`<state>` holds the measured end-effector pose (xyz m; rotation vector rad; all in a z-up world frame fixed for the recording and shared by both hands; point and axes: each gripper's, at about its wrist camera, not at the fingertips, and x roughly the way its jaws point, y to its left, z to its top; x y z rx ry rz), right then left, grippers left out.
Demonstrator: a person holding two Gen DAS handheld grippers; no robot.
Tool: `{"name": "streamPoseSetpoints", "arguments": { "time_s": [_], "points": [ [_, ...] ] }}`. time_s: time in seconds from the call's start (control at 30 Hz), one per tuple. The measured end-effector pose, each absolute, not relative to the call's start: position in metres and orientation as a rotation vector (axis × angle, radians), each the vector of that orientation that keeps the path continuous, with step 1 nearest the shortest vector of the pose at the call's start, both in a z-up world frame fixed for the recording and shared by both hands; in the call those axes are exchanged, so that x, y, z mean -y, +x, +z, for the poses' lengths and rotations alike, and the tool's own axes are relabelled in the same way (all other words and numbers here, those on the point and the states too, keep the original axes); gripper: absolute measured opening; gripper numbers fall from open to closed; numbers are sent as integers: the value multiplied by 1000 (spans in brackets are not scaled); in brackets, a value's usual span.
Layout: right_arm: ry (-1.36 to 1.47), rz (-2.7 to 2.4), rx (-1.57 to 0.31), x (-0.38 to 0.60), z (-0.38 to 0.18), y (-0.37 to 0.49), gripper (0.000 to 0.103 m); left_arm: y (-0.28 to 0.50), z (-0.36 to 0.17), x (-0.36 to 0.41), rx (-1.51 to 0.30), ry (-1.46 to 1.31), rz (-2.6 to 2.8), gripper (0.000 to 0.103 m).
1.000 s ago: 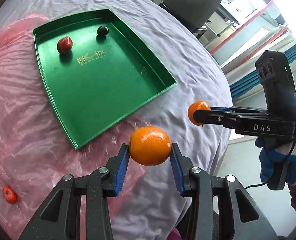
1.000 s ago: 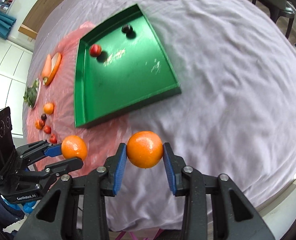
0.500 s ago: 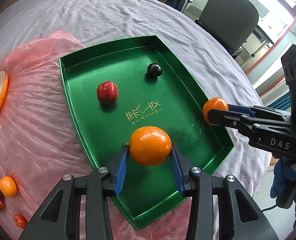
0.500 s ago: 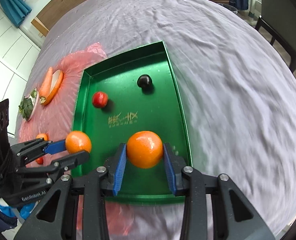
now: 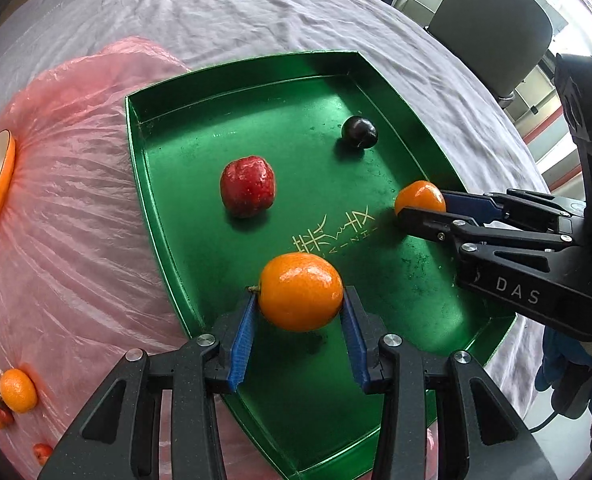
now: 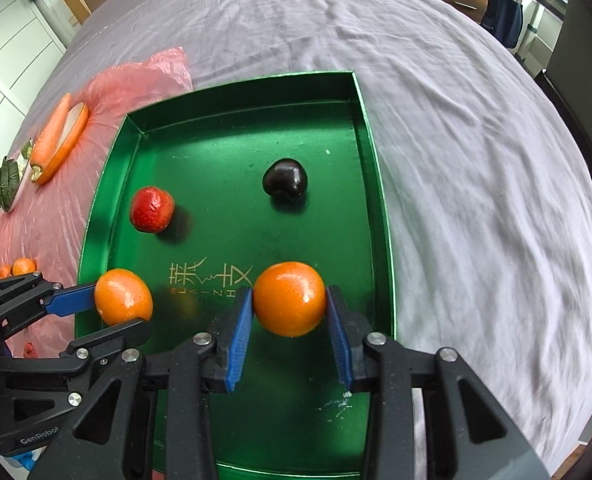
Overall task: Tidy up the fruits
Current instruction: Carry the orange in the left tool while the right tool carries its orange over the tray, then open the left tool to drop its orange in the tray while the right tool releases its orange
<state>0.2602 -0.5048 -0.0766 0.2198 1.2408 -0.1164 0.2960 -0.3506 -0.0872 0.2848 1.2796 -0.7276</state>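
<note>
My left gripper (image 5: 300, 322) is shut on an orange mandarin (image 5: 300, 291) and holds it low over the near left part of the green tray (image 5: 168, 92). My right gripper (image 6: 290, 330) is shut on a second mandarin (image 6: 289, 298) over the tray's (image 6: 369, 148) near right part. Each gripper shows in the other's view: the right one (image 5: 419, 210) with its mandarin (image 5: 419, 197), the left one (image 6: 112, 312) with its mandarin (image 6: 123, 296). In the tray lie a red strawberry (image 5: 248, 185) (image 6: 152, 209) and a dark cherry (image 5: 359, 131) (image 6: 285, 181).
A pink plastic sheet (image 5: 56, 216) lies left of the tray on the grey tablecloth (image 6: 475, 160). On it are a carrot on an orange dish (image 6: 54, 136), a leafy vegetable (image 6: 6, 178), another mandarin (image 5: 17, 390) and small red fruits (image 5: 42, 451). A chair (image 5: 495, 28) stands beyond the table.
Both grippers have moved forward and down with their mandarins, from off the tray's near edge to low over the tray floor. The tray's fruits have not moved.
</note>
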Motion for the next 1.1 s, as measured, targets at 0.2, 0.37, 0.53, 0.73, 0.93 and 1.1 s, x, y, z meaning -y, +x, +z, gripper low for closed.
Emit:
{"name": "streamPoseSetpoints", "arguments": {
  "time_s": [0.2, 0.37, 0.53, 0.73, 0.93, 1.1],
  "points": [
    [214, -126, -1244, 504, -79, 260, 53, 296, -92, 348, -1295, 290, -706, 36],
    [217, -129, -1245, 502, -79, 260, 54, 296, -94, 346, -1298, 292, -698, 37],
    [206, -146, -1253, 500, -81, 262, 70, 298, -95, 348, -1287, 317, -683, 41],
    [204, -157, -1240, 501, -76, 256, 75, 294, -88, 347, -1255, 325, -678, 47],
    [204, -158, -1210, 500, -62, 247, 76, 291, -77, 345, -1217, 335, -679, 47],
    [215, -168, -1183, 499, -46, 236, 76, 284, -63, 338, -1197, 328, -681, 47]
  ]
}}
